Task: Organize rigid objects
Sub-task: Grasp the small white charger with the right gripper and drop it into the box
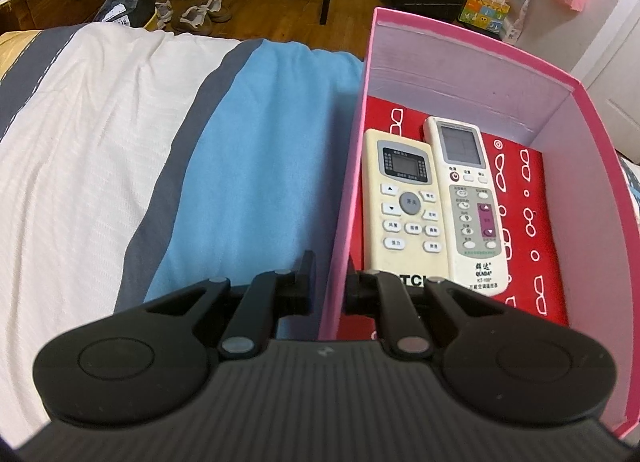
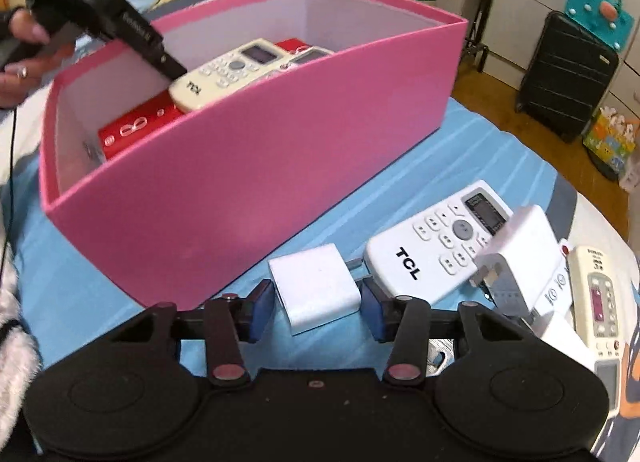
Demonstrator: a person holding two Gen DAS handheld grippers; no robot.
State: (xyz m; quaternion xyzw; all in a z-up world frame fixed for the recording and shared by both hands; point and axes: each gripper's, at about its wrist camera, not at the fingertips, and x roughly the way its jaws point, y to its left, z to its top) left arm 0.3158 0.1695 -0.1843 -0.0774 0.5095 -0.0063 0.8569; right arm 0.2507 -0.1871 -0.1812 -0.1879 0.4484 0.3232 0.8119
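Left gripper [image 1: 331,286] sits right at the near wall of the pink box [image 1: 472,61], one finger outside and one inside, jaws nipped onto that thin wall. The wall's lower edge is lost behind the gripper body. In the right wrist view that gripper [image 2: 176,69] shows as a dark blurred shape coming in from the upper left, its tip hidden at the box's rim, with the person's hand [image 2: 18,45] half cut off by the frame edge.

Inside the box, two remotes lie side by side on a red patterned case [image 1: 520,197]: the cream TCL remote [image 1: 404,205], its bottom end covered by the gripper's finger, and the white remote [image 1: 468,197] beside it. How far the red case runs under them can't be made out.

Over to the right gripper [image 2: 318,296], low over the blue sheet [image 2: 100,286] just outside the box. Its blue pads [image 2: 262,312] flank a small white cube charger [image 2: 316,286], which lies on the sheet between them; the jaws are spread about its width and it's hard to say whether the pads actually press it.

Just beyond lies a white TCL remote [image 2: 436,246], partly covered by a white plug adapter [image 2: 516,258] resting on its far end. Another remote [image 2: 600,302] at the right edge is distorted and cropped.
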